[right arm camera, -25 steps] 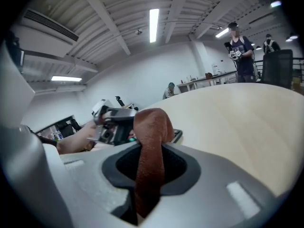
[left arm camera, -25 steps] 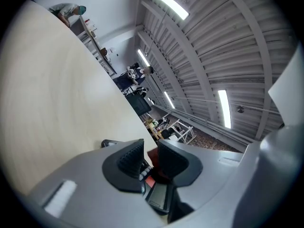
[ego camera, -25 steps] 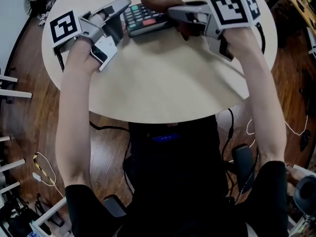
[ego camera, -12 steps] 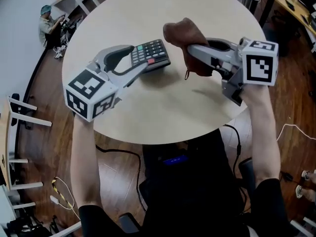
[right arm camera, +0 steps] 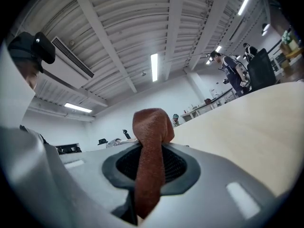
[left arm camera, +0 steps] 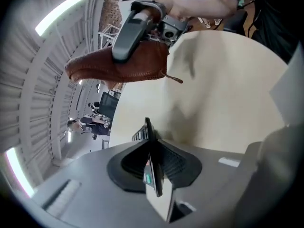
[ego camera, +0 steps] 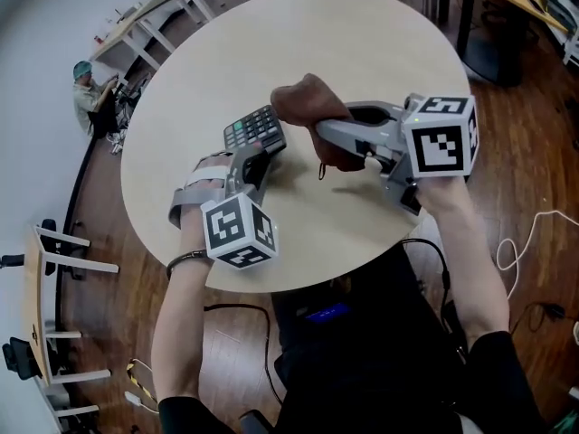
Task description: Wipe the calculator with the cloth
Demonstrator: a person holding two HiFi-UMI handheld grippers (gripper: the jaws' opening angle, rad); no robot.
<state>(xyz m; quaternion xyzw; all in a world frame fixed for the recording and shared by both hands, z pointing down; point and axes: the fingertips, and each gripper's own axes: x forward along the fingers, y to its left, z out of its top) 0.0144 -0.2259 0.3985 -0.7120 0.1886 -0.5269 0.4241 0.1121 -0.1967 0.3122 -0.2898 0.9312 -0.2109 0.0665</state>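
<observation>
Dark calculator is being held low over the pale round worktop, its near edge pinched in the left claw, whose jaws have just been closing on it. Just beside it, the right claw is clamping the bunched brown cloth.

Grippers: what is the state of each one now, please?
Left gripper: jaws just closed further, holding the calculator.
Right gripper: closed, holding the cloth.

Head view: overhead, steeply down on counter.
Left gripper view: close along jaws, across counter.
Right gripper view: close, level, ceiling behind.
Shared: cloth, counter.
</observation>
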